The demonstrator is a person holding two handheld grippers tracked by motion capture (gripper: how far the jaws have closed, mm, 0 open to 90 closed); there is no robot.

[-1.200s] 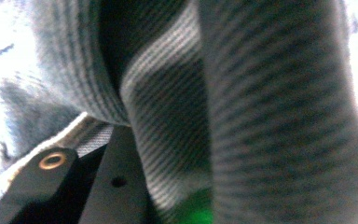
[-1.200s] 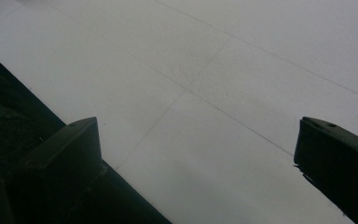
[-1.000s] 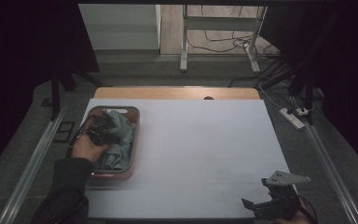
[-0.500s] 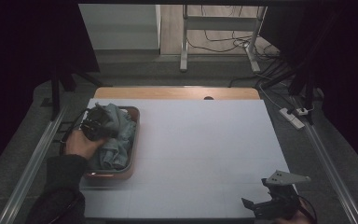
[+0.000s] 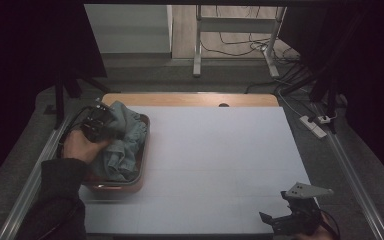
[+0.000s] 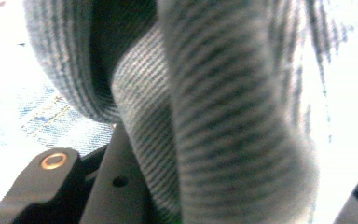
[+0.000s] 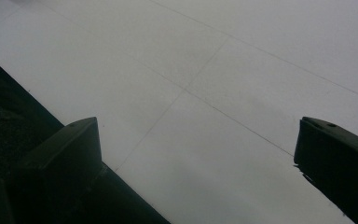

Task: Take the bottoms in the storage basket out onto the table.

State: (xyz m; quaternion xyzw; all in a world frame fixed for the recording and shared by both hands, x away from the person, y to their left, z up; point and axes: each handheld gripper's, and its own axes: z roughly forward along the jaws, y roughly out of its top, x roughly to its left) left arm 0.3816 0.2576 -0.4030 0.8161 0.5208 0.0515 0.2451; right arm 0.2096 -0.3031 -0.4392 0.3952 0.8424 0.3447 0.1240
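Carefully raised, left claw (image 5: 111, 131) clamped on striped grey garment (image 6: 205, 116) over tray (image 5: 143, 150) at tabletop's (image 5: 220, 160) left edge; right claw (image 7: 196, 154) wide, empty.

Left hand-held gripper (image 5: 97, 125): jaws clamped, gripped by the left hand (image 5: 80, 146), dark sleeve behind. Right hand-held gripper (image 5: 292, 220): jaws spread wide, held low.

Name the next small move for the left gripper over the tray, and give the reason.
Probably lift a little higher. The left gripper is shut on a grey ribbed garment, which fills the space between its jaws in the left gripper view, while the rest of the clothes pile sits in the brown tray. More height should pull the piece free. The right gripper waits open over the white table.
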